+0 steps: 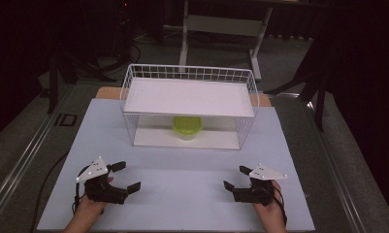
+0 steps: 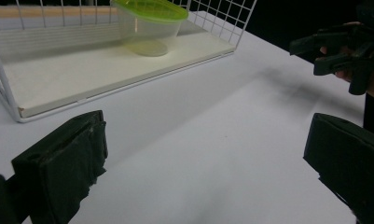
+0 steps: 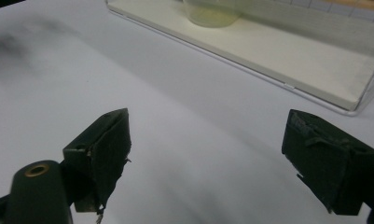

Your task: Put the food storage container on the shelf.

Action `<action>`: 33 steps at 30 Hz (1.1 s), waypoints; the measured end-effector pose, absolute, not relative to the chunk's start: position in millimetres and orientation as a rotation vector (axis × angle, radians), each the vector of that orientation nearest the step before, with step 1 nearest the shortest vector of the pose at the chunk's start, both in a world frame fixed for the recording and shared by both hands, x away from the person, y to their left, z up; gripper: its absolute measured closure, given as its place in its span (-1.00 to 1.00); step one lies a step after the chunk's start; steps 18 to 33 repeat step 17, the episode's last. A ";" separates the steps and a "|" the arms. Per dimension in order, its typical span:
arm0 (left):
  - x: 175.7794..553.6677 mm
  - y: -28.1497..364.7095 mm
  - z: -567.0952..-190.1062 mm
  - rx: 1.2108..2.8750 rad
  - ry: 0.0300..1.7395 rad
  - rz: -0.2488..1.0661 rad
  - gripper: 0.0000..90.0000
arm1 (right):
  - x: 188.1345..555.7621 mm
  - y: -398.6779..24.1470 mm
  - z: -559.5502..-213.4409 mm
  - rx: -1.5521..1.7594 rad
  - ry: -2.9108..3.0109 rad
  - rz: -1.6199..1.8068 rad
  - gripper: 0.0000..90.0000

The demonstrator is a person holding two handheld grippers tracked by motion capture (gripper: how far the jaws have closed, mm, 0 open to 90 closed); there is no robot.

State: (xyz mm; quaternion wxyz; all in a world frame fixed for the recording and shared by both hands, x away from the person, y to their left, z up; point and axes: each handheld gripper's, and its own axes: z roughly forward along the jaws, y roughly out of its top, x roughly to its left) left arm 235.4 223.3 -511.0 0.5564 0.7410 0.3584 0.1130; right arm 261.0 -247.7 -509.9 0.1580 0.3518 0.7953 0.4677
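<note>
Clear plastic container (image 1: 187, 128) with lime-green lid (image 2: 150, 9), upright, on lower white board of white wire rack (image 1: 247, 80), near middle. Rack stands at far edge of white tabletop (image 1: 182, 194); upper shelf board (image 1: 189, 97) overhangs container. Left gripper (image 1: 123, 176) near front left corner, jaws spread, nothing between. Right gripper (image 1: 235, 177) near front right corner, also released.
</note>
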 end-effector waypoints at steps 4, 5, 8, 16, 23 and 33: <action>237.4 222.9 -512.7 1.747 0.850 0.252 -0.99 | 264.0 -247.1 -512.2 1.014 2.276 1.343 -0.66; 237.7 223.2 -512.7 1.744 0.853 0.251 -0.99 | 264.6 -247.2 -512.4 1.017 2.278 1.352 -0.66; 238.8 225.5 -512.5 1.732 0.860 0.255 -0.99 | 265.7 -246.1 -512.5 1.016 2.275 1.362 -0.66; 239.7 230.5 -512.9 1.715 0.889 0.268 -0.99 | 266.0 -244.6 -512.5 1.004 2.276 1.358 -0.66; 239.7 230.5 -512.9 1.715 0.889 0.268 -0.99 | 266.1 -244.7 -512.4 1.001 2.274 1.354 -0.66; 239.7 230.5 -512.9 1.715 0.889 0.268 -0.99 | 266.1 -244.7 -512.4 1.001 2.274 1.354 -0.66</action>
